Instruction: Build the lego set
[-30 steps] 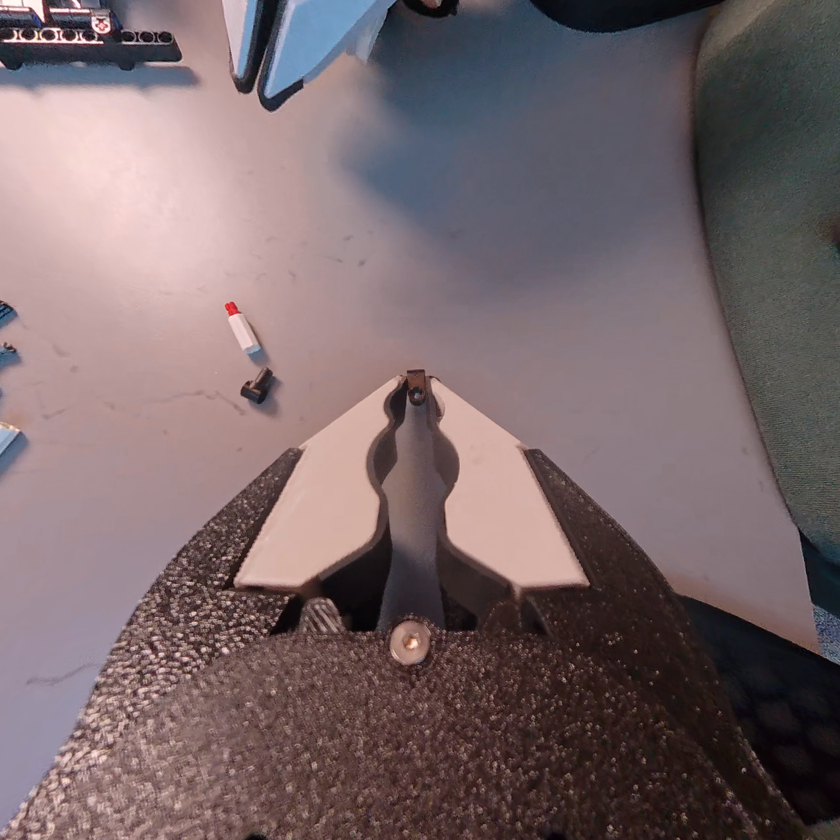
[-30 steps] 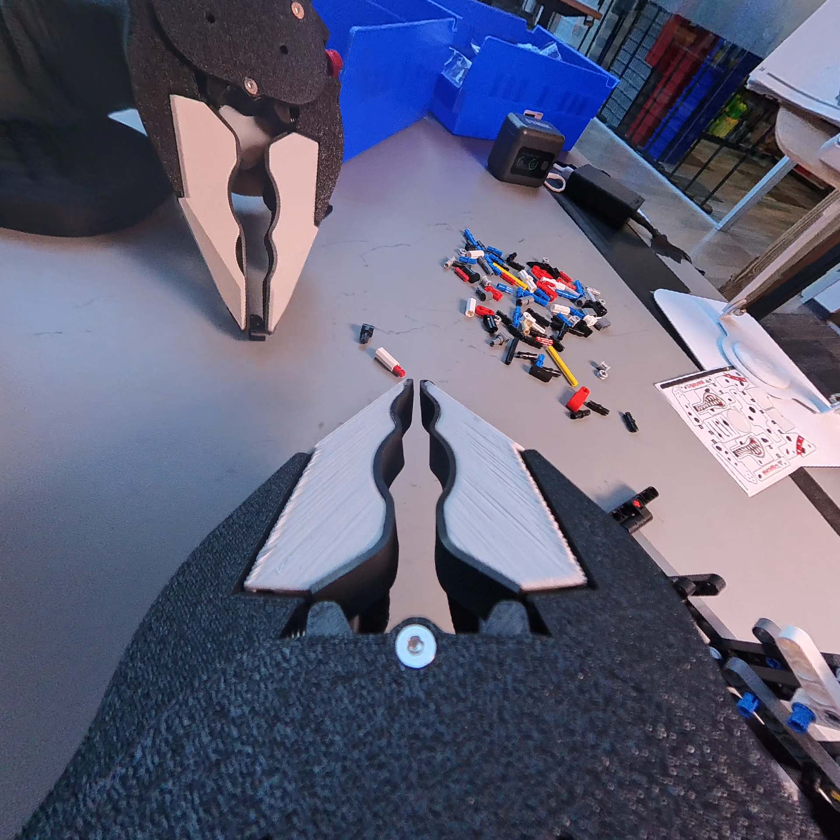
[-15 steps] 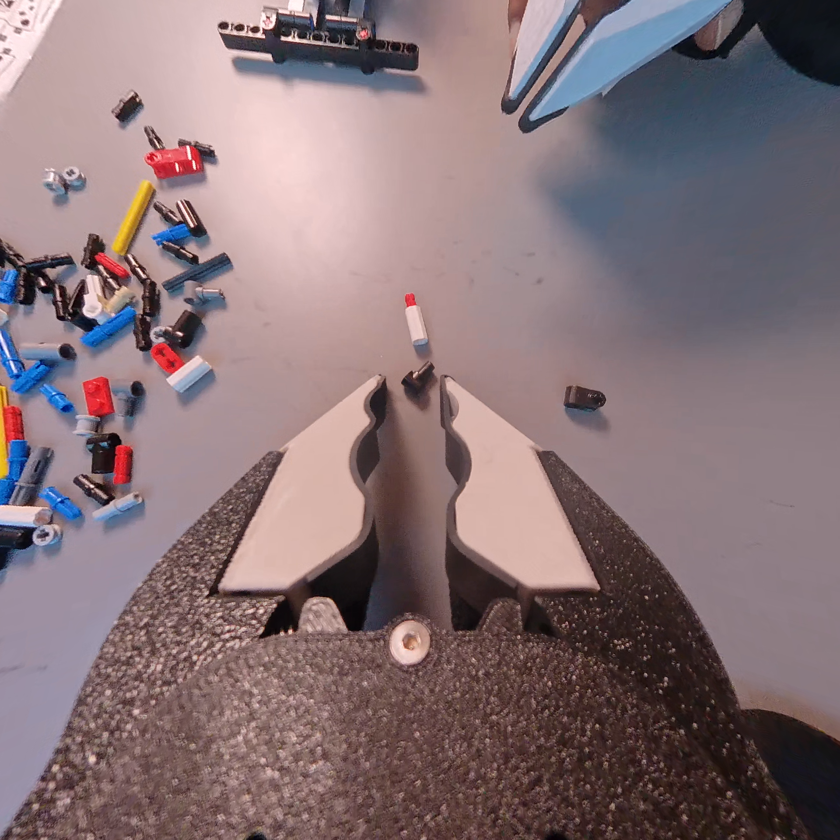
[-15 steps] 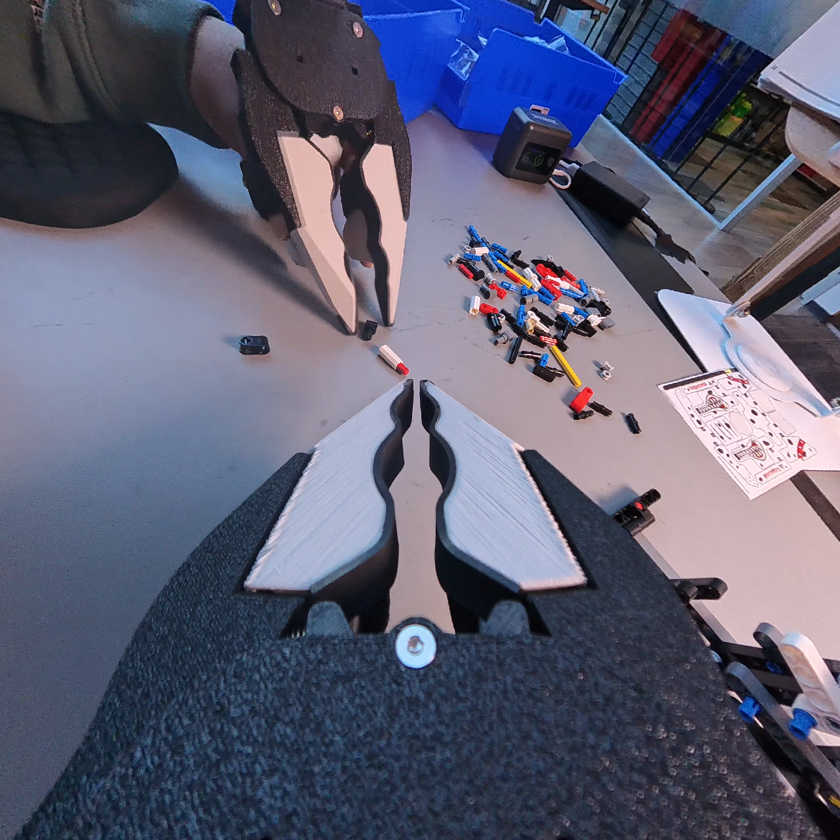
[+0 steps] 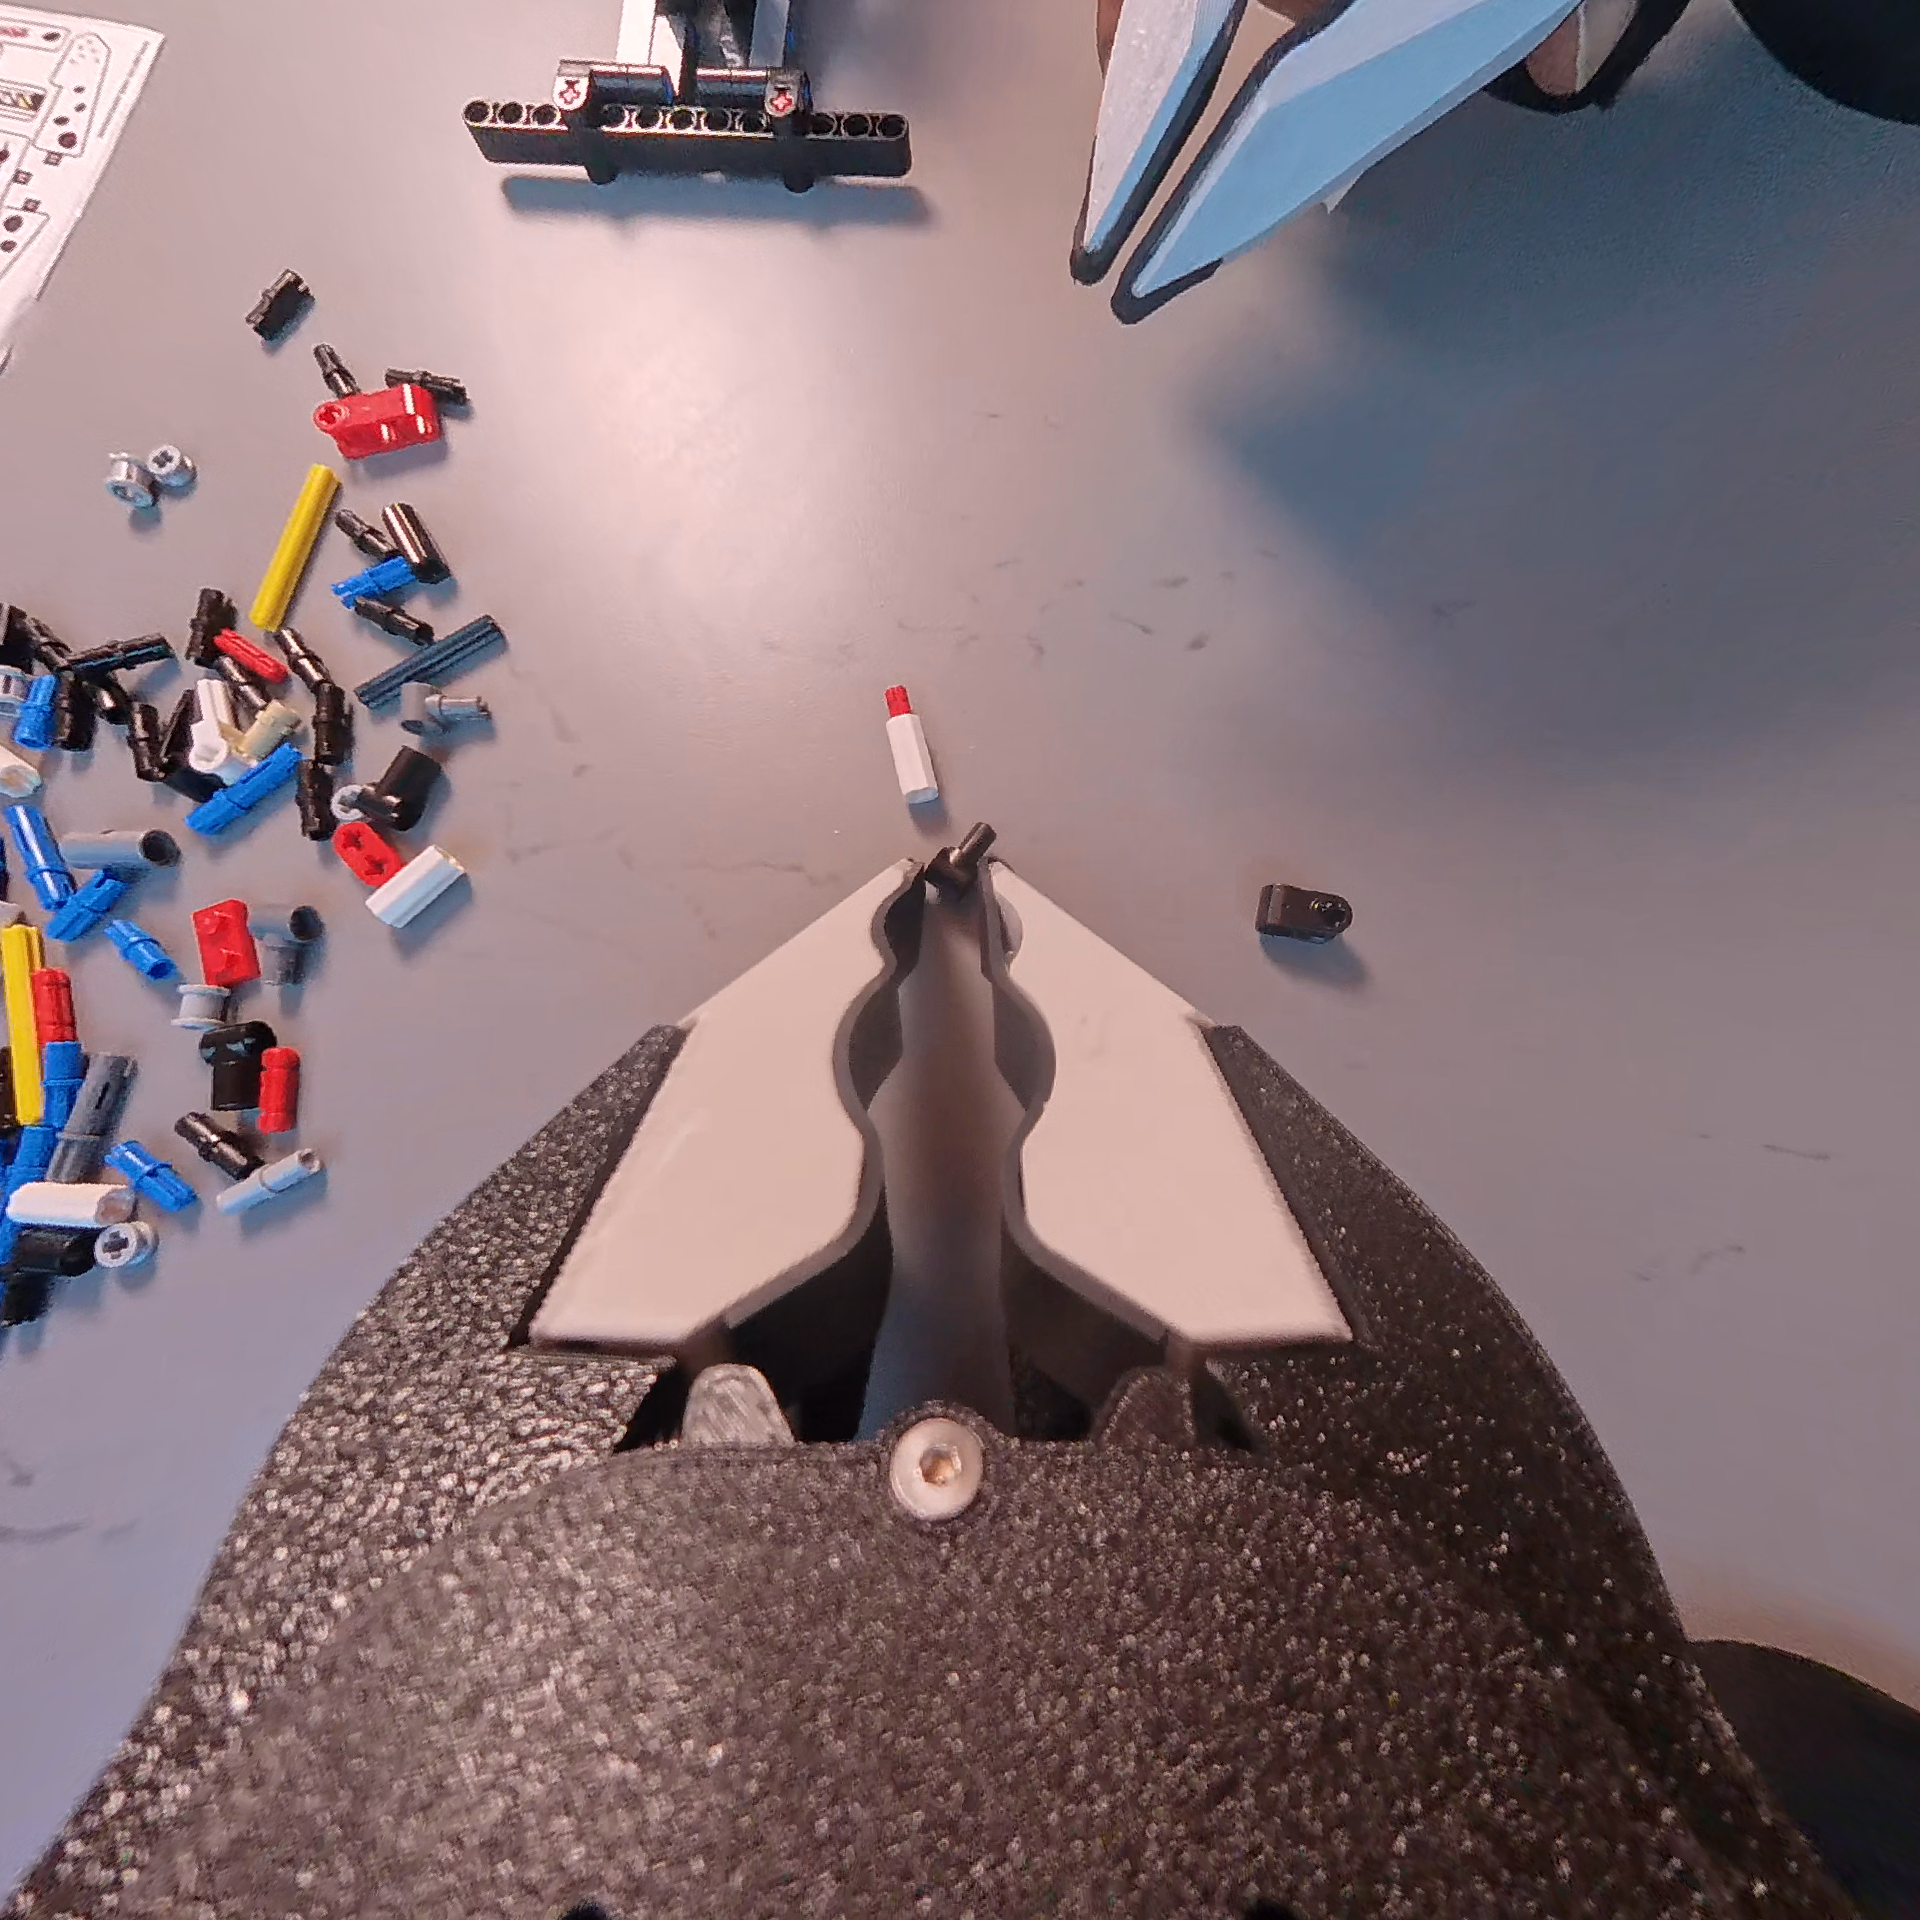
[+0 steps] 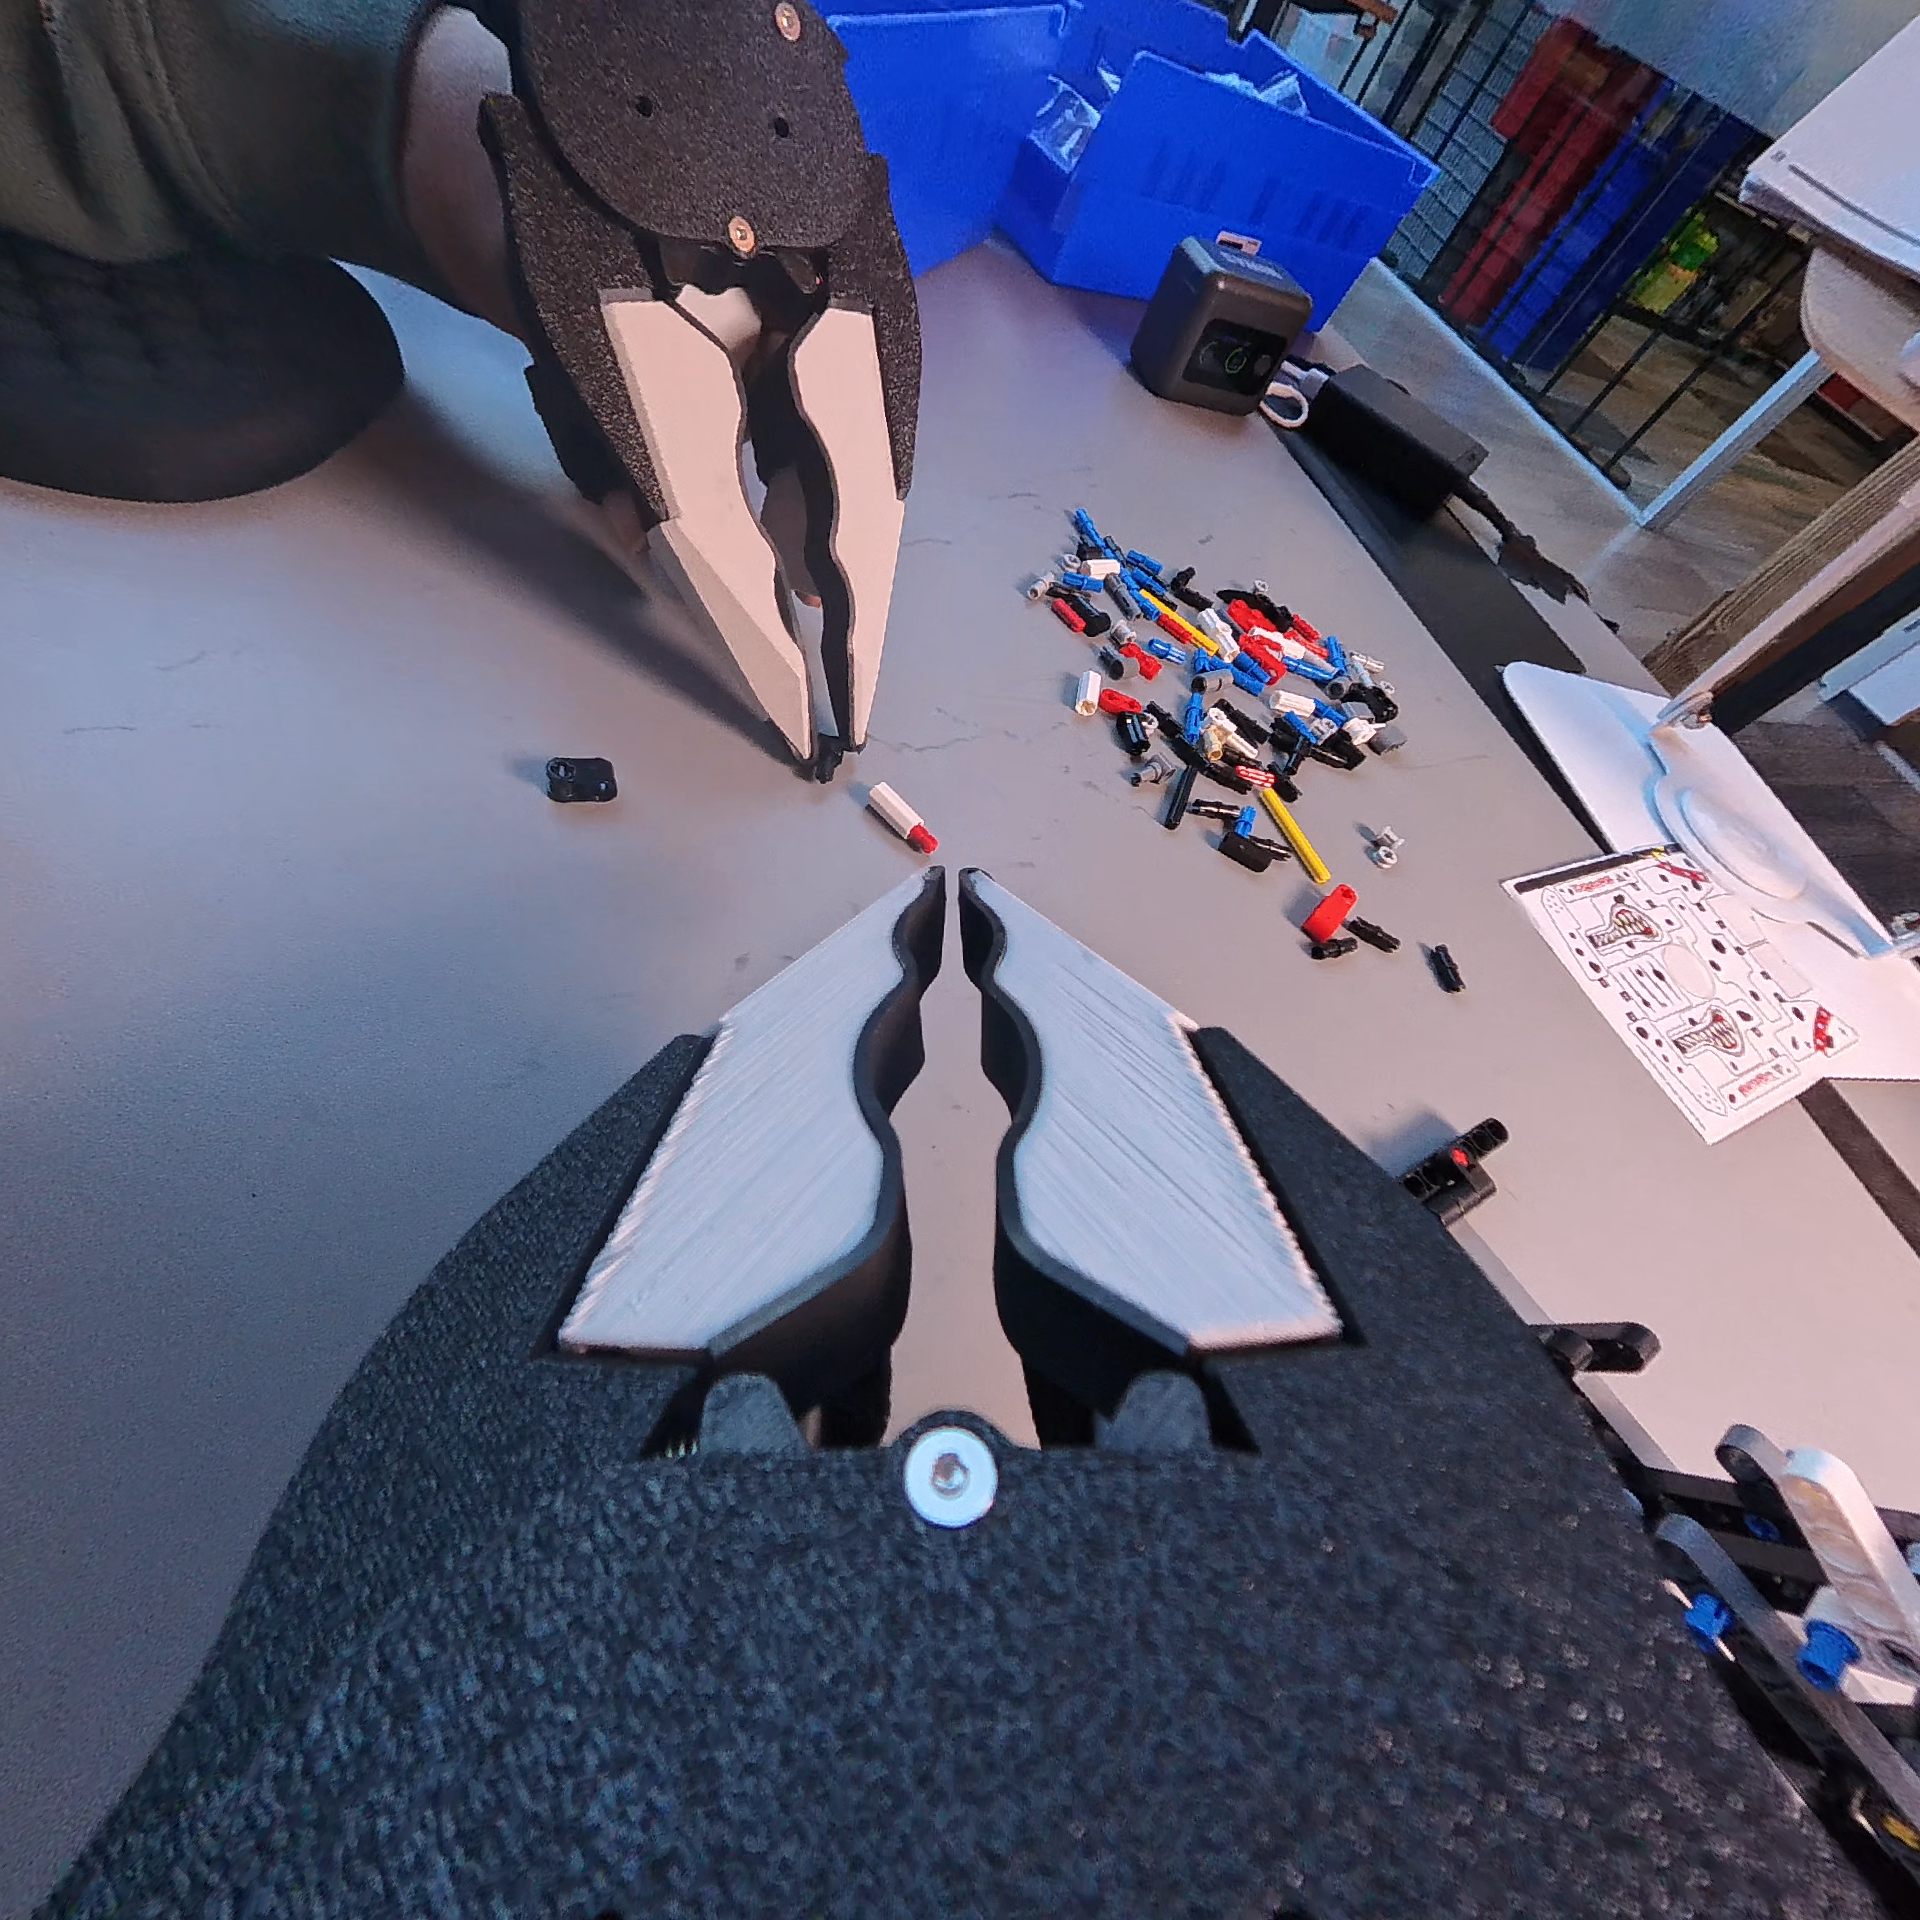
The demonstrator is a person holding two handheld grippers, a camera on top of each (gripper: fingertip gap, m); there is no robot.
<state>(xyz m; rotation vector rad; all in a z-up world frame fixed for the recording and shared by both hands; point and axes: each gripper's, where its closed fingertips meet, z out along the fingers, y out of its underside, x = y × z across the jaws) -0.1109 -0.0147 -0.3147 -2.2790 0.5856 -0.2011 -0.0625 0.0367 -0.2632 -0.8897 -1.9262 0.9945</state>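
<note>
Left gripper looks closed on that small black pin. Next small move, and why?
Probably a short straight lift. The left gripper has its tips pinched on the small black pin down at the table, with the white-and-red piece lying just beyond the tips. Lifting before any sideways travel should avoid nudging it. The right gripper hovers nearly shut and empty.

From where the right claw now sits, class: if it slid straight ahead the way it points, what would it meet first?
Probably the white piece with a red tip, lying on the table just ahead of the right claw. Beyond it sits the left claw, shut on a small black piece. Depth is uncertain.
</note>
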